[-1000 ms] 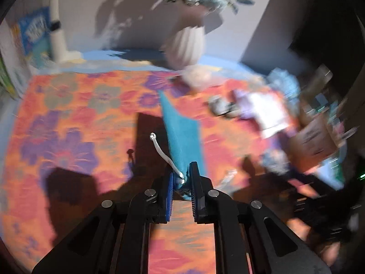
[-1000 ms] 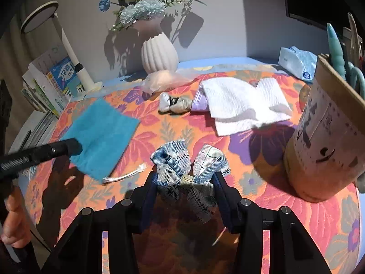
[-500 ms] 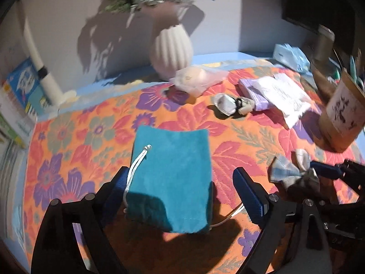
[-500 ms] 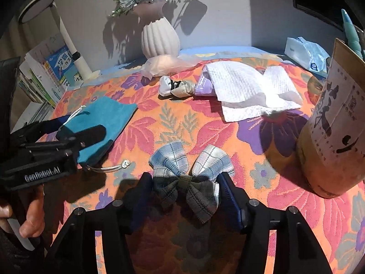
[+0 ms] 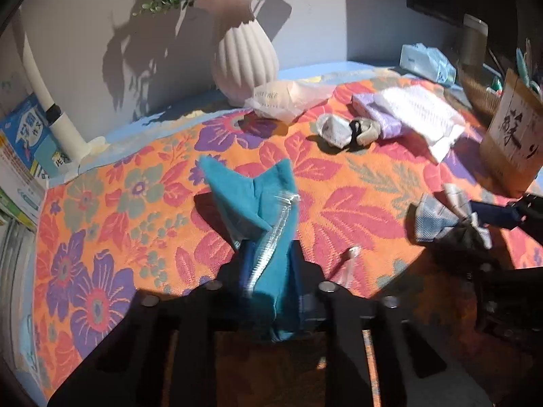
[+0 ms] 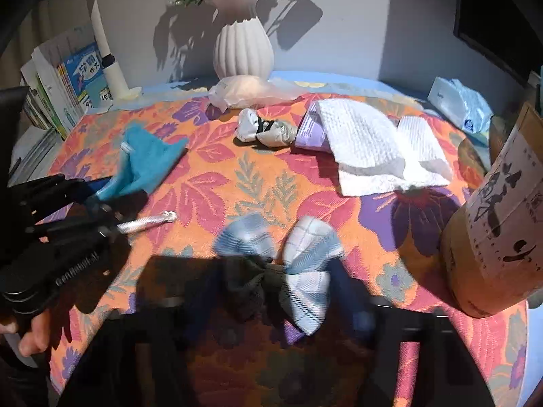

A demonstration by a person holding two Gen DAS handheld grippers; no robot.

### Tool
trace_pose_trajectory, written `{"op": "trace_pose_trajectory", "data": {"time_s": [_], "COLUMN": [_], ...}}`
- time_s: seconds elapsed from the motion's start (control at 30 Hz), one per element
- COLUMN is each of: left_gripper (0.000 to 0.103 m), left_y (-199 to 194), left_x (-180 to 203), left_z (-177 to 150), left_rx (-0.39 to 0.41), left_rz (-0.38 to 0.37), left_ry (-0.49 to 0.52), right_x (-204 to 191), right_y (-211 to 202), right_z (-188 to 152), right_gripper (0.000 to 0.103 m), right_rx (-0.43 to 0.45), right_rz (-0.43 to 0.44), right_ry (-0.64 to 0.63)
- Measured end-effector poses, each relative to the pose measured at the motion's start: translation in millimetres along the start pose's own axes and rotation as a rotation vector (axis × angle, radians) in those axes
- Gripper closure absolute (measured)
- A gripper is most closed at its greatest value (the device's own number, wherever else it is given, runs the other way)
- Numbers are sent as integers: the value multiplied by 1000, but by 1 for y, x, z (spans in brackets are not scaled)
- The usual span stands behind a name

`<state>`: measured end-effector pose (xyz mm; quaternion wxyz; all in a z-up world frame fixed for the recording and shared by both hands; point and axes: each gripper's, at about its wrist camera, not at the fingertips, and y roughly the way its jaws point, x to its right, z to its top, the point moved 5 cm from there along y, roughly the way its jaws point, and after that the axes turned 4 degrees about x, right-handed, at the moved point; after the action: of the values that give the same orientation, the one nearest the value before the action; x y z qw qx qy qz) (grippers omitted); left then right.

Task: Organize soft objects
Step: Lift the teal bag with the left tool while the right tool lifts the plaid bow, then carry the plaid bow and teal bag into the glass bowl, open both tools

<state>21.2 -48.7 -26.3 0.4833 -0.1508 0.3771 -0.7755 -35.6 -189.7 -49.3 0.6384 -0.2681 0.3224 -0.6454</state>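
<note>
My left gripper (image 5: 269,271) is shut on the near end of a teal drawstring pouch (image 5: 258,200), which is bunched and lifted off the flowered cloth; its white cord (image 6: 147,222) trails on the cloth. The pouch also shows in the right wrist view (image 6: 146,166). My right gripper (image 6: 281,288) is closed around the knot of a blue plaid bow (image 6: 298,254), which also shows in the left wrist view (image 5: 441,218).
A white ribbed vase (image 6: 242,51) stands at the back. A bagged pink item (image 6: 244,90), a silver scrunchie (image 6: 264,130), a white towel (image 6: 376,149) over a purple pack, a tissue pack (image 6: 458,103) and a brown paper holder (image 6: 499,230) lie around. Books (image 6: 64,84) stand left.
My left gripper has closed on the teal pouch, which lay flat between open fingers before, and has bunched and lifted it. My right gripper has closed on the bow.
</note>
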Motion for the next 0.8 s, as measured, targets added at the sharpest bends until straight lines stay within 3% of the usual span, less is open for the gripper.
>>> {"op": "trace_pose_trajectory", "data": {"time_s": [0.07,0.23,0.33,0.8], "left_gripper": [90,90,90,90], "left_y": [-9,-41,-57,-109], "left_x": [-3,-2,7,121], "left_z": [1,6,9,15], "left_rx": [32,111,143,190], "left_rz": [-57,-207,-256,-434], "left_ry": [-53,-148,-161,-16], "right_x": [3,10,17,90], "right_y": [-3,-23,-42,-122], "right_z": [0,-2,-7,-39], "right_gripper": [55,55,55,55], "right_rx": [10,40,60,56], "right_rz": [15,28,27,-79], "right_ry": [16,50,65,183]}}
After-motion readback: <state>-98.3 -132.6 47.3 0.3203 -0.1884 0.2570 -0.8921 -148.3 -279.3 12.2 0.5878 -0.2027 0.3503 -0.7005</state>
